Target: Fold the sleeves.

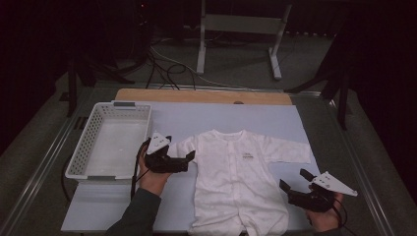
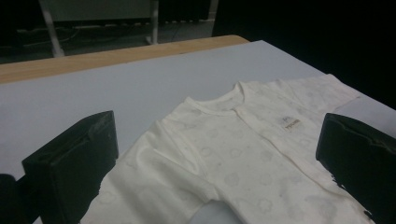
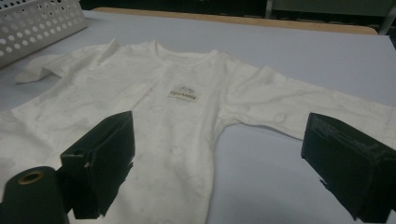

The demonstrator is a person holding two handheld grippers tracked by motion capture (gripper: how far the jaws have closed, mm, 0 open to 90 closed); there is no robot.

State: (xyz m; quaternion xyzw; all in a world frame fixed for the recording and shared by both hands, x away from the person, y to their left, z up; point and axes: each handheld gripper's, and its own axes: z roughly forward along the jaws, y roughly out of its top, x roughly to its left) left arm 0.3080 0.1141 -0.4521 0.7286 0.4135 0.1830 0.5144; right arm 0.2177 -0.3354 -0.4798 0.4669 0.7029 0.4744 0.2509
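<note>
**Two open claws flank a spread romper**

The left claw [image 1: 183, 160], jaws apart, sits at the sleeve end of the white baby romper [image 1: 239, 182], a white basket [image 1: 112, 138] behind it. The romper lies flat on the bench [image 1: 206, 96] between both claws. The right claw [image 1: 295, 184] gapes just beside its lower edge.

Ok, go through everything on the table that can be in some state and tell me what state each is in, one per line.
Baby garment: spread flat, front up, both sleeves out to the sides, not folded.
White basket: upright, nothing inside.
Left gripper: jaws open, at the garment's sleeve end, holding nothing.
Right gripper: jaws open, beside the garment's lower edge, holding nothing.
</note>
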